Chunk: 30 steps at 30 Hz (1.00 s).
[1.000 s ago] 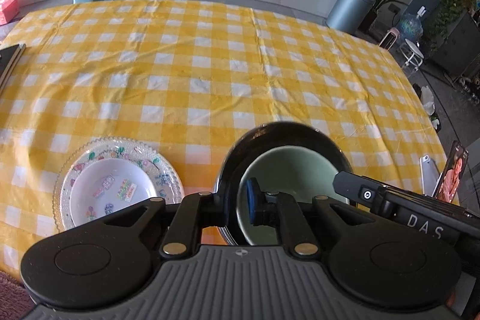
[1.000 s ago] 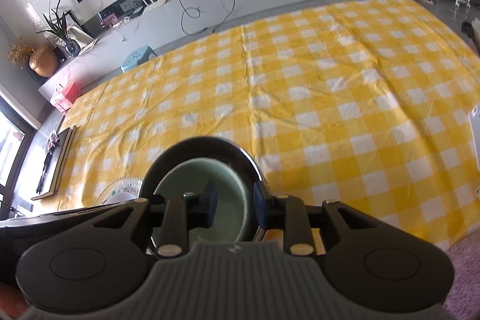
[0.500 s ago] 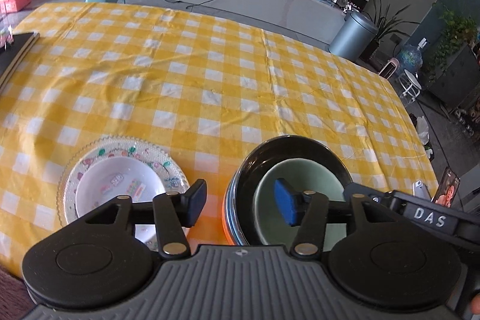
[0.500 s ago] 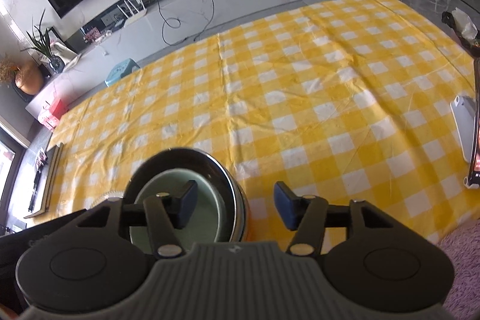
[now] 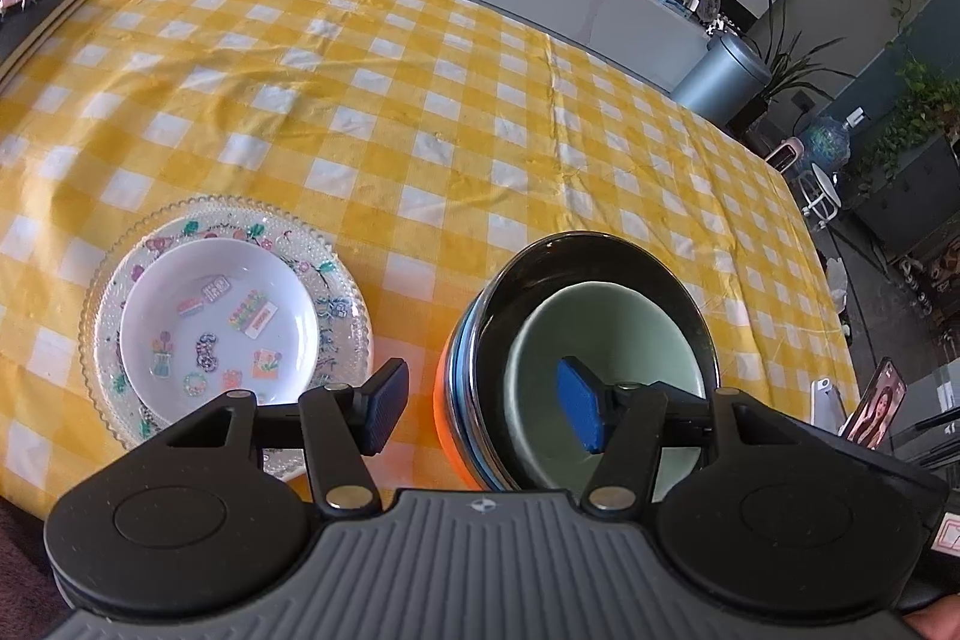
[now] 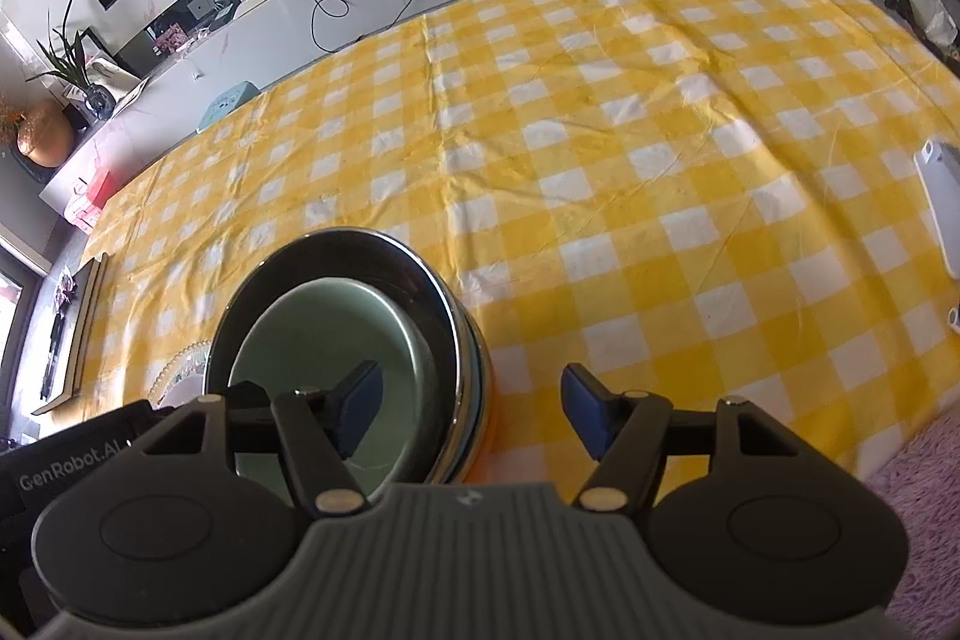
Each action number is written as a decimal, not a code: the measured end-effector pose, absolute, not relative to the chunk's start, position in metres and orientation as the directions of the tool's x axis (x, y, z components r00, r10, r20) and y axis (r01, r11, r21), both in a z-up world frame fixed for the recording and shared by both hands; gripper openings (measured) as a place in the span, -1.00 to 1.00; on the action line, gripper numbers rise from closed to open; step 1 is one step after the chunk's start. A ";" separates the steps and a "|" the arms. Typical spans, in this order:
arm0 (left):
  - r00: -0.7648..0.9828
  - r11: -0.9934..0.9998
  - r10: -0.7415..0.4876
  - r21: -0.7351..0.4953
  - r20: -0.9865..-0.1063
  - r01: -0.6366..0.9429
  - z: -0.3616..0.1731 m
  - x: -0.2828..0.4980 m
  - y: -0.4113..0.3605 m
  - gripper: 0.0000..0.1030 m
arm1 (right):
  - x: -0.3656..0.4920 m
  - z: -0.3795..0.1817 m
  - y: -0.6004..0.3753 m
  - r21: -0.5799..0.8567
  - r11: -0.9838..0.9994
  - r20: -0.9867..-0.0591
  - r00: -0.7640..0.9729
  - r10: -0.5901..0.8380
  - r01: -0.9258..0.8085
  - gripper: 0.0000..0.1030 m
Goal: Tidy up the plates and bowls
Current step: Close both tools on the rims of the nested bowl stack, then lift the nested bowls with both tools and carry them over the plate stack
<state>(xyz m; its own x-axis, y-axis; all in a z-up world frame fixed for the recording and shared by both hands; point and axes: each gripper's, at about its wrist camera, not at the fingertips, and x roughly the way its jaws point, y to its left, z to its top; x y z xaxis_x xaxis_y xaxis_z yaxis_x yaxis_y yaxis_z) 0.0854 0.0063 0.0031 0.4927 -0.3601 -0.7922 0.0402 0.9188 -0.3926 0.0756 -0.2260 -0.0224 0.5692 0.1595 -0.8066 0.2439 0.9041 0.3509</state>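
Observation:
A pale green bowl [image 5: 600,334] sits nested in a dark shiny bowl [image 5: 540,268], on top of blue and orange bowls [image 5: 447,400], near the table's front edge. My left gripper [image 5: 480,412] straddles the stack's left rim; its jaws are opening and no pad touches the rim. My right gripper [image 6: 474,412] straddles the right rim of the same stack [image 6: 336,340], its jaws also opening, pads off the rim. To the left of the stack lies a beaded glass plate [image 5: 336,268] with a white sticker-covered dish [image 5: 216,322] on it.
A yellow checked cloth [image 5: 420,112] covers the table. A white phone [image 6: 942,202] lies at the right edge and a phone on a stand [image 5: 876,406] stands beside it. A dark flat board [image 5: 36,10] lies far left. A pink rug [image 6: 912,490] is below.
Both grippers were pinched on the bowl stack's rims and have let go, their jaws spreading wide. Both hands have sunk a little and the left view has rolled.

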 end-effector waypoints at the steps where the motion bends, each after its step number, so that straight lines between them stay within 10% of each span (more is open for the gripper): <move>1: 0.488 0.915 -0.366 -0.403 -0.792 0.032 0.000 0.086 0.006 0.30 | 0.076 -0.025 -0.227 0.362 0.898 -0.808 0.565 0.168 0.249 0.27; 30: 0.424 0.873 -0.423 -0.485 -0.801 -0.045 -0.036 0.104 0.003 0.01 | 0.089 -0.064 -0.243 0.581 0.755 -0.755 0.546 0.362 0.303 -0.18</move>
